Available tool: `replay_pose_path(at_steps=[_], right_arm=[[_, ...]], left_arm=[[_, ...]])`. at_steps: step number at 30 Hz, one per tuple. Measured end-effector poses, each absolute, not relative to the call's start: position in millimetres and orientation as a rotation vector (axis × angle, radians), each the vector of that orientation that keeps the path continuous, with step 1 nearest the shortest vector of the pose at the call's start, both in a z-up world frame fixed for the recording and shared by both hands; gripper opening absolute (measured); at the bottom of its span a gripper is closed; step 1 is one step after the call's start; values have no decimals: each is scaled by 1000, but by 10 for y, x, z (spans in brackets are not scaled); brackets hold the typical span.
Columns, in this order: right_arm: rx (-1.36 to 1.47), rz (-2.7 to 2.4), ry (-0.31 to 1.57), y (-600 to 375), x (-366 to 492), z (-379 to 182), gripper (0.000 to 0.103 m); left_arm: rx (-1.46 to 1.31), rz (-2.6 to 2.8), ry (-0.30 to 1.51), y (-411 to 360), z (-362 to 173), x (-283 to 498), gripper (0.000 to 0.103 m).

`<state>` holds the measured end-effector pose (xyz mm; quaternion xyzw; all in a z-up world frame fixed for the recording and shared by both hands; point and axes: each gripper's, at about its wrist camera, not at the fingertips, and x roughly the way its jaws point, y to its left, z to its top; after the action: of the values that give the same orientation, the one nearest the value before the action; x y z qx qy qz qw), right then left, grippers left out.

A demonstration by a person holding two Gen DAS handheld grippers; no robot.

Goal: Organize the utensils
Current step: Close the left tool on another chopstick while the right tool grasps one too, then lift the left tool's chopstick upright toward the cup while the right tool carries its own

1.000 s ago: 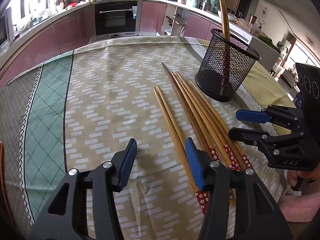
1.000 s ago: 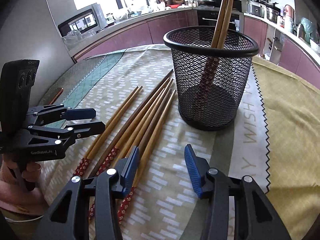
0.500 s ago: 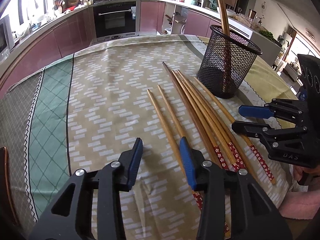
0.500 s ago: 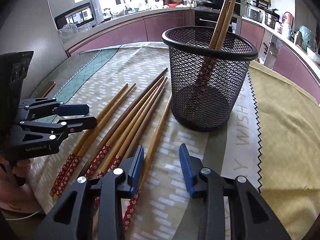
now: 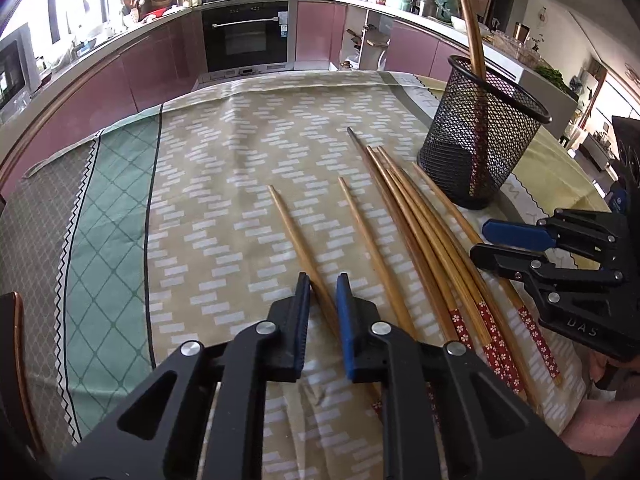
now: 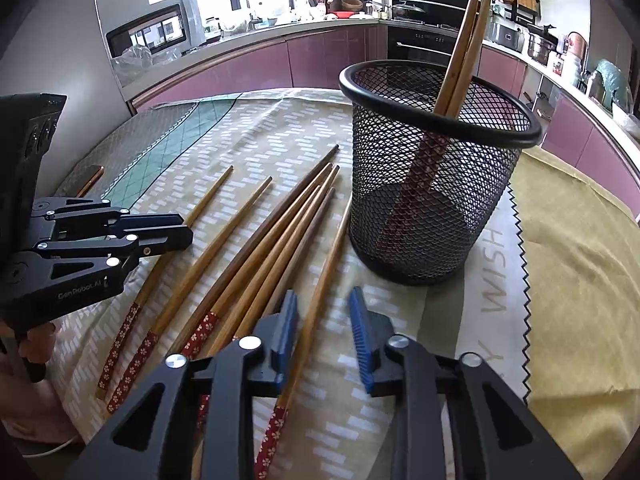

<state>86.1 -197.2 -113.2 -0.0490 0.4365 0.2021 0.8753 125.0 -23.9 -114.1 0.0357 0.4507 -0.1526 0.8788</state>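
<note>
Several wooden chopsticks [image 5: 420,232] with red flowered ends lie fanned on the patterned tablecloth [image 5: 224,184]. A black mesh basket [image 5: 480,152] stands upright to their right with two chopsticks [image 6: 464,40] leaning in it. My left gripper [image 5: 322,300] is low over the leftmost chopstick [image 5: 296,236]. Its jaws are closing with that stick between the pads, and a thin gap still shows. My right gripper [image 6: 324,312] is closing too. The rightmost chopstick [image 6: 332,252] lies between its pads, close to the left one. Each gripper shows in the other's view: left gripper [image 6: 187,231], right gripper [image 5: 480,240].
The basket [image 6: 432,200] stands just beyond the right gripper, on a yellow cloth's zigzag edge [image 6: 520,240]. A pink cloth [image 5: 600,428] lies at the near table edge. A hand [image 6: 24,344] holds the left gripper. Kitchen cabinets and an oven [image 5: 244,40] line the far wall.
Both grippers' jaws have narrowed a lot. The two leftmost chopsticks have spread apart and the rightmost one has parted from the bunch. Each gripper now has one stick between its pads.
</note>
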Motion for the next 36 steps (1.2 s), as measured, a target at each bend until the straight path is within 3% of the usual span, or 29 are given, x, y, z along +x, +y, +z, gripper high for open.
replay_pose_path(at_steps=[5,8,36], right_arm=[[-44,440,926,-2051,877,-1130,8],[1,444,933,-2122,881,-1136,6],[-38,551,956,-2028,865,-1091,6]], left_arm=[[36,-309,940,-193,-1139,1233,10],[14,-315,942,-164,-1129,1213,8],[48,-446,966,-326,-1138,1128,8]])
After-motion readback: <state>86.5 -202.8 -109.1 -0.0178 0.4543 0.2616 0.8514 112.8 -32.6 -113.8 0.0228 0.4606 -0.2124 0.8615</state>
